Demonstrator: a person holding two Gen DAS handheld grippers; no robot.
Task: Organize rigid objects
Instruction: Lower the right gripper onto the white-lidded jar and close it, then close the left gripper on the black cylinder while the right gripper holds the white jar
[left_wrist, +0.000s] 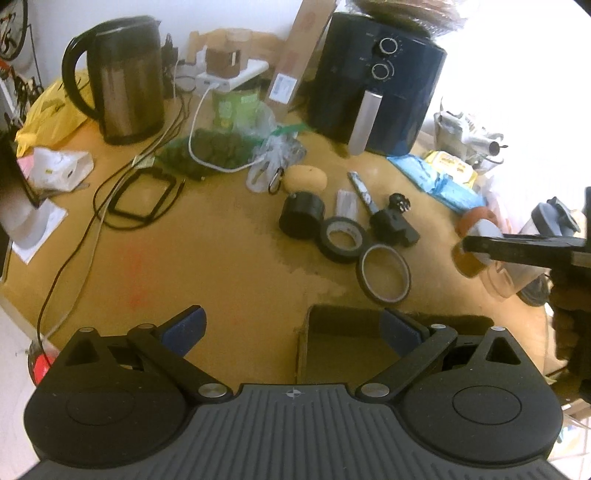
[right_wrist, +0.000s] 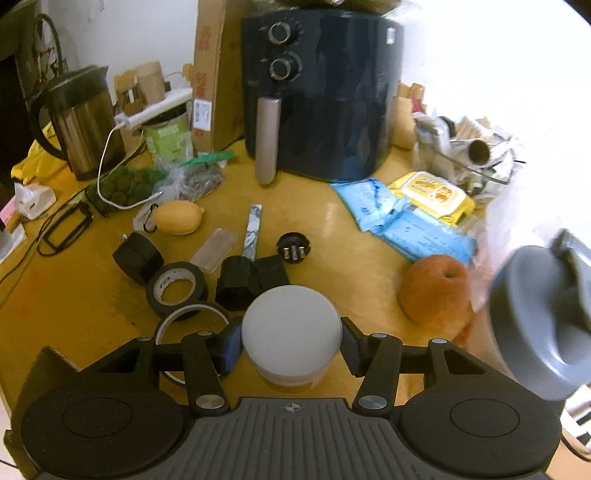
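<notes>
My right gripper (right_wrist: 291, 341) is shut on a white-lidded jar (right_wrist: 291, 328) and holds it above the wooden table; from the left wrist view the jar (left_wrist: 474, 254) shows amber contents at the right edge. My left gripper (left_wrist: 293, 326) is open and empty over the near table, just above an open cardboard box (left_wrist: 343, 347). On the table lie a black tape roll (right_wrist: 176, 286), a thin clear tape ring (left_wrist: 384, 273), a black cylinder (left_wrist: 301, 214), a black adapter block (right_wrist: 245, 278), a round black plug (right_wrist: 293, 247) and a flat clear case (right_wrist: 218, 249).
A dark air fryer (right_wrist: 325, 96) and a steel kettle (left_wrist: 125, 81) stand at the back. A lemon-shaped object (right_wrist: 177, 218), an apple (right_wrist: 436, 288), blue and yellow wipe packs (right_wrist: 413, 218), a grey-lidded bottle (right_wrist: 546, 321), cables and bags crowd the table.
</notes>
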